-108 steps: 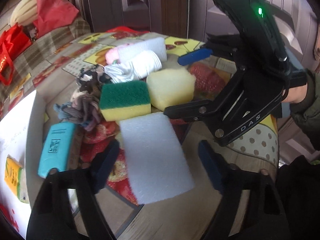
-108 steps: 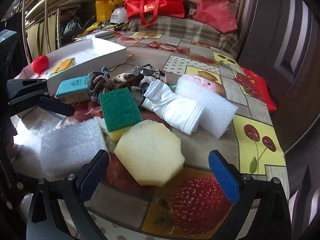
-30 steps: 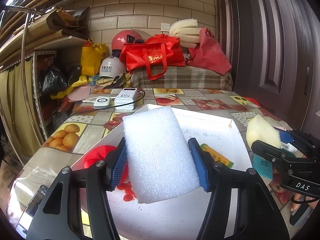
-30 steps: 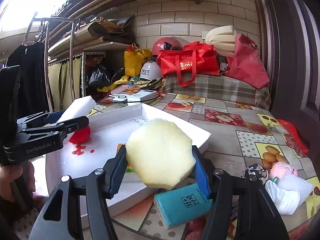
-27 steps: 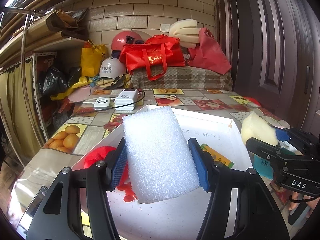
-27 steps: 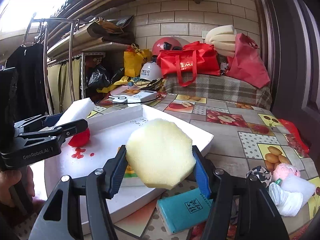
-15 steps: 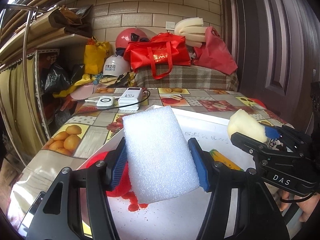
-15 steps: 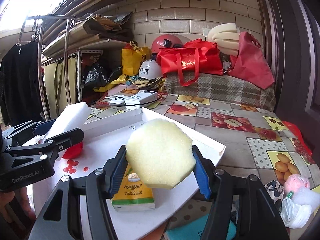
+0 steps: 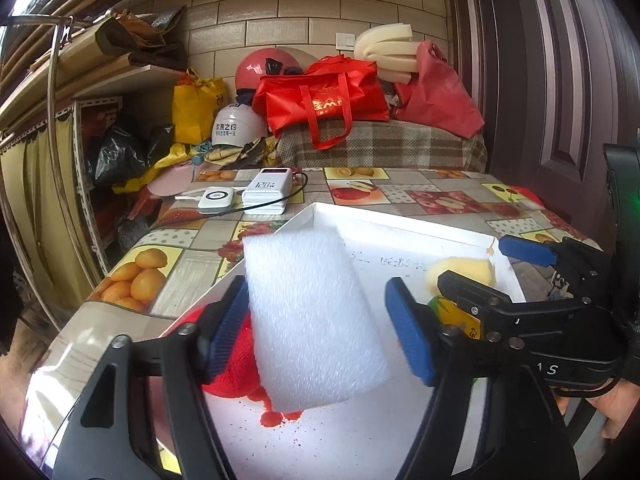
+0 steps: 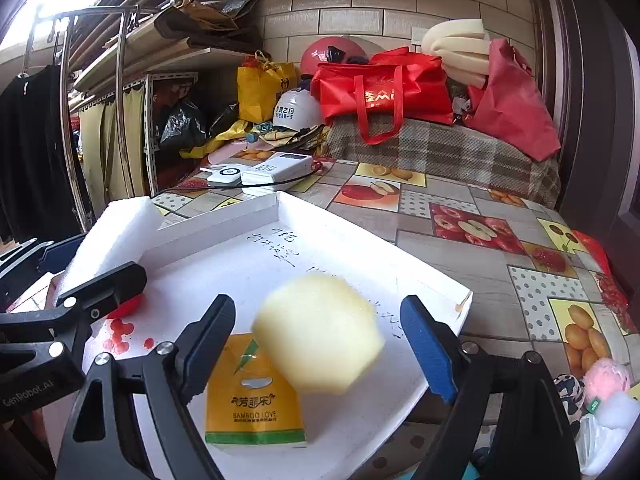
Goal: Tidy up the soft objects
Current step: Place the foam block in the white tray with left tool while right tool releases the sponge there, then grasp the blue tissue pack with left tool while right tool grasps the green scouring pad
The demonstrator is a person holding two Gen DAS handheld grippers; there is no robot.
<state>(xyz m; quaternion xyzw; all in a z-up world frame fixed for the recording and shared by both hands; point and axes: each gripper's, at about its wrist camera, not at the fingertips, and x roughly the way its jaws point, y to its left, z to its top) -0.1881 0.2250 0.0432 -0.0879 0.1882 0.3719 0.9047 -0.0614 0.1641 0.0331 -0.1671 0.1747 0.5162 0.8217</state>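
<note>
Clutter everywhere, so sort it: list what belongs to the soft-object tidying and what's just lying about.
Job: white foam block, yellow sponge, white tray, left gripper, right gripper.
Lying about: power bank, red bag, white helmet.

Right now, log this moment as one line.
left gripper: opening, white foam block between | right gripper: opening, yellow sponge dropping | white tray

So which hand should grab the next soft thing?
Right. The left gripper and right gripper have just been opening, white foam block between the left's jaws, yellow sponge between the right's. The pink plush toy shows only in the right wrist view, close by.
</note>
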